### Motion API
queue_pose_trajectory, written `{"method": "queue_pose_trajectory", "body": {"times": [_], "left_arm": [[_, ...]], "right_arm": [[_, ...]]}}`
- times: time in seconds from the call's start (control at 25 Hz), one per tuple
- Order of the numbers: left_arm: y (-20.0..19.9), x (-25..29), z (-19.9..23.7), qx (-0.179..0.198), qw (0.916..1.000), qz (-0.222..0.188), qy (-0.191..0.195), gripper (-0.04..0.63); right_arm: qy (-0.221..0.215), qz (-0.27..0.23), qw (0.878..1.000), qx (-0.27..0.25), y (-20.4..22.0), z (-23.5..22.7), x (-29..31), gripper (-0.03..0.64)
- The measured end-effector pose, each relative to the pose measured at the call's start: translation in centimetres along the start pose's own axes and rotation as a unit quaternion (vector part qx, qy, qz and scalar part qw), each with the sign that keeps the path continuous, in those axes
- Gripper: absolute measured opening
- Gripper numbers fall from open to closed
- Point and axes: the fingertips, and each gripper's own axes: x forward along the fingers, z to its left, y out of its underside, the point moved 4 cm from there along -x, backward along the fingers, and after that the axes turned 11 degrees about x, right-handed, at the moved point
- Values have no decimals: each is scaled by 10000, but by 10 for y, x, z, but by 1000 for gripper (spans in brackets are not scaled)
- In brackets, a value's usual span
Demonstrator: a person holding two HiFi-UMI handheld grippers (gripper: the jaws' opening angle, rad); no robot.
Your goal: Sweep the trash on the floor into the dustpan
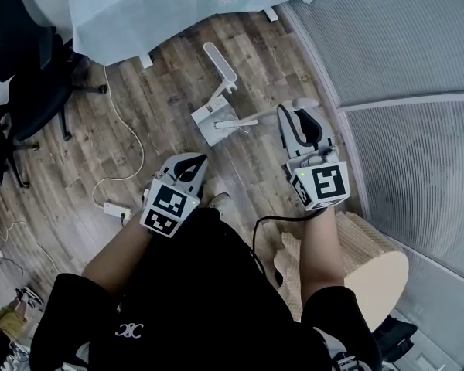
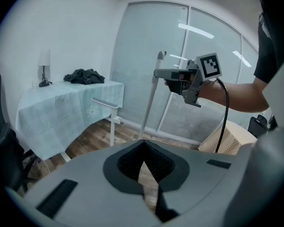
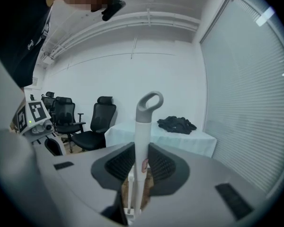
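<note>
My right gripper (image 3: 142, 165) clamps the broom handle (image 3: 143, 126); my left gripper (image 2: 143, 168) is closed and empty, so the unheld dustpan (image 1: 209, 122) ahead may skid.

Black short-sleeved shirt (image 1: 193, 284), white emblem (image 1: 128, 330)

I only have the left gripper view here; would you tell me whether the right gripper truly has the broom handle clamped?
Observer: Yes. In the right gripper view, the right gripper is shut on the white broom handle, below its grey loop.
Operator: Thank you. Where does the dustpan sit?
Observer: The head view shows the dustpan on the wooden floor, ahead and left of the right gripper; the broom handle runs down toward it.
Operator: Is anything else lying on the floor nearby?
Observer: A white power strip with its cable lies to the person's left.
</note>
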Motion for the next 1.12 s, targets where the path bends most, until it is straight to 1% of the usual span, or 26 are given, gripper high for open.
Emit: {"method": "queue_pose_trajectory", "body": {"times": [0.2, 0.44, 0.6, 0.8, 0.92, 1.0, 1.12], "left_arm": [[-8, 3, -10, 116, 9999, -29, 108, -5], [-21, 12, -19, 235, 9994, -34, 247, -6], [-25, 16, -23, 299, 9991, -22, 302, -5], [-25, 14, -19, 344, 9990, 58, 264, -5], [-21, 10, -11, 332, 9992, 106, 187, -6], [-18, 7, -9, 302, 9994, 136, 126, -5], [-16, 4, -9, 264, 9995, 152, 70, -5]], "right_arm": [[620, 68, 9981, -11, 4, -24, -34, 95], [1392, 234, 9900, 10, 20, -58, -70, 95], [1916, 236, 9812, 28, 43, -80, -82, 95], [2607, 235, 9648, 238, 71, -105, -76, 95], [2747, 190, 9607, 356, 75, -108, -62, 95], [2672, 176, 9624, 447, 77, -105, -51, 95], [2433, 150, 9683, 549, 75, -94, -40, 95]]}}
